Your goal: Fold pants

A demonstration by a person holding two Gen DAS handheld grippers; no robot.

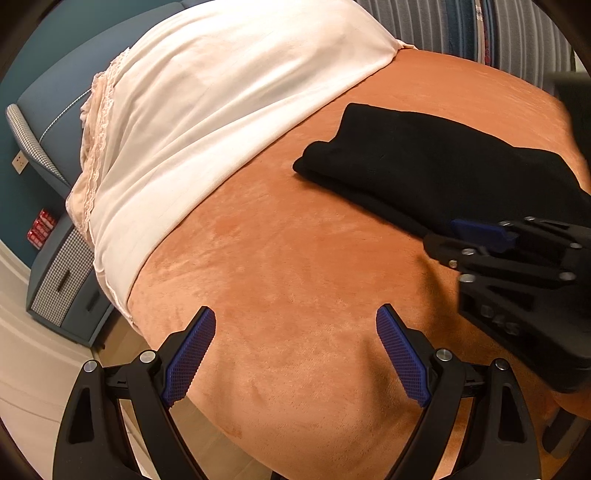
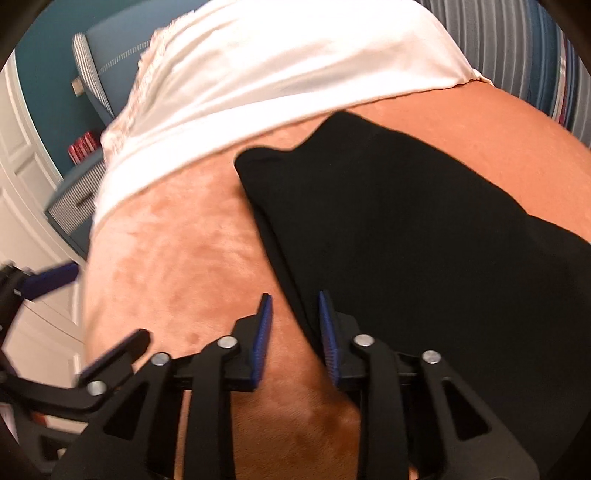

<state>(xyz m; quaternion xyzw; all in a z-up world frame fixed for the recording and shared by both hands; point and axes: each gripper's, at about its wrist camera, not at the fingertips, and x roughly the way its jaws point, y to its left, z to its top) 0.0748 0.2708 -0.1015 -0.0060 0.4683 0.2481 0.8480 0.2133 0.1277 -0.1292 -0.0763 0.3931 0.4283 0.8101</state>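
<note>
Black pants lie folded in a thick stack on the orange bed cover; they fill the right half of the right wrist view. My left gripper is open and empty above bare orange cover, left of and nearer than the pants. My right gripper is open a little, with its jaws straddling the near left edge of the pants and not closed on the cloth. It also shows in the left wrist view, at the pants' near edge.
A cream sheet with lace trim covers the far part of the bed. A blue headboard and a checkered nightstand stand at the left. Striped fabric lies beyond the bed. The bed's edge drops off at the lower left.
</note>
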